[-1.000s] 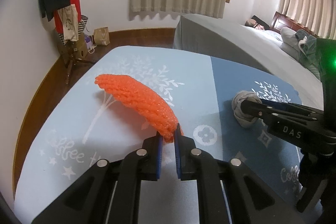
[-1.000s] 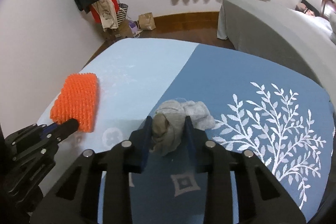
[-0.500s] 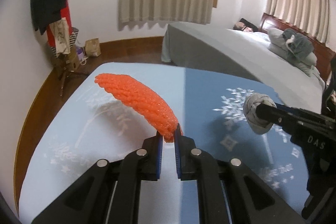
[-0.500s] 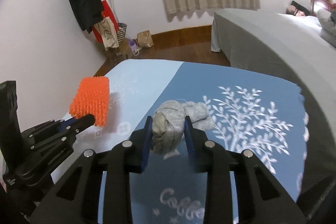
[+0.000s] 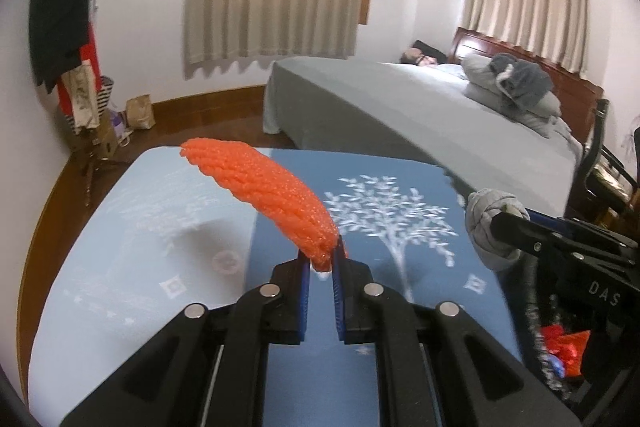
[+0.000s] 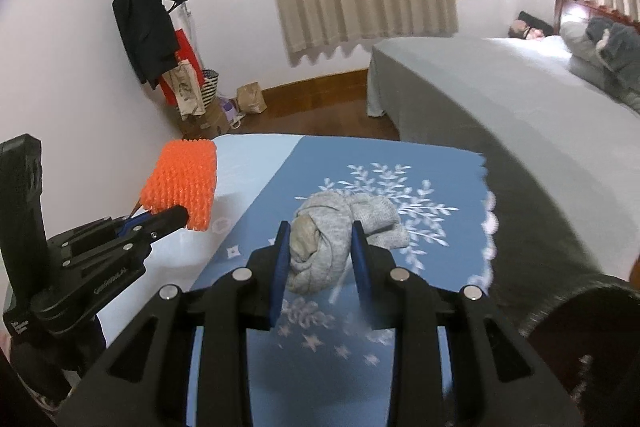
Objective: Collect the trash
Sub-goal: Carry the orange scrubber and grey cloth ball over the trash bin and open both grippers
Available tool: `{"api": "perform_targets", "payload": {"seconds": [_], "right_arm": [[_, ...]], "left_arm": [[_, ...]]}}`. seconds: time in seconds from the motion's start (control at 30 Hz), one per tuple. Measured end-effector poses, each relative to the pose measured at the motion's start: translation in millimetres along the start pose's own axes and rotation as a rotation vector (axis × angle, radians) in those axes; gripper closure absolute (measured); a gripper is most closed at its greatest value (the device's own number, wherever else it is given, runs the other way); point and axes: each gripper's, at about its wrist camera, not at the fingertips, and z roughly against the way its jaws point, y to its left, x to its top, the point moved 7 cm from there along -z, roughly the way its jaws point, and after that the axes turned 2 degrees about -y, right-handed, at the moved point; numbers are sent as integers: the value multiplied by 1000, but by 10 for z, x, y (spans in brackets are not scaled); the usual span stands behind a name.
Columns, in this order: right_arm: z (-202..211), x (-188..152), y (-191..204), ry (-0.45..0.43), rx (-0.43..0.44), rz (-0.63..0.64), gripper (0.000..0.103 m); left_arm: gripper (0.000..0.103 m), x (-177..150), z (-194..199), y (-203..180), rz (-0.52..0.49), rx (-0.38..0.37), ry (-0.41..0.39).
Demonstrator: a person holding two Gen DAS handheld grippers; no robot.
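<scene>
Left gripper (image 5: 320, 261) clamps the orange net (image 5: 260, 193), right gripper (image 6: 320, 247) the grey rag (image 6: 340, 231), both now carried higher above the blue cloth (image 5: 160, 227), with a dark bin (image 5: 560, 347) newly appearing at four o'clock.

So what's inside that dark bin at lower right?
Inside the bin, only red crumpled wrappers show; the right gripper, holding the grey cloth, hides everything else.
</scene>
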Motion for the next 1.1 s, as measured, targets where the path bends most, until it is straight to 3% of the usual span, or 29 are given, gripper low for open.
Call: {"api": "perform_targets", "payload": {"seconds": [0.57, 1.1], "right_arm": [[1150, -236, -500, -81, -120, -43, 74], [1932, -452, -943, -157, -236, -96, 74]], "left_arm": [[93, 87, 516, -1007, -91, -143, -59], [93, 25, 929, -1929, -207, -296, -101]]}}
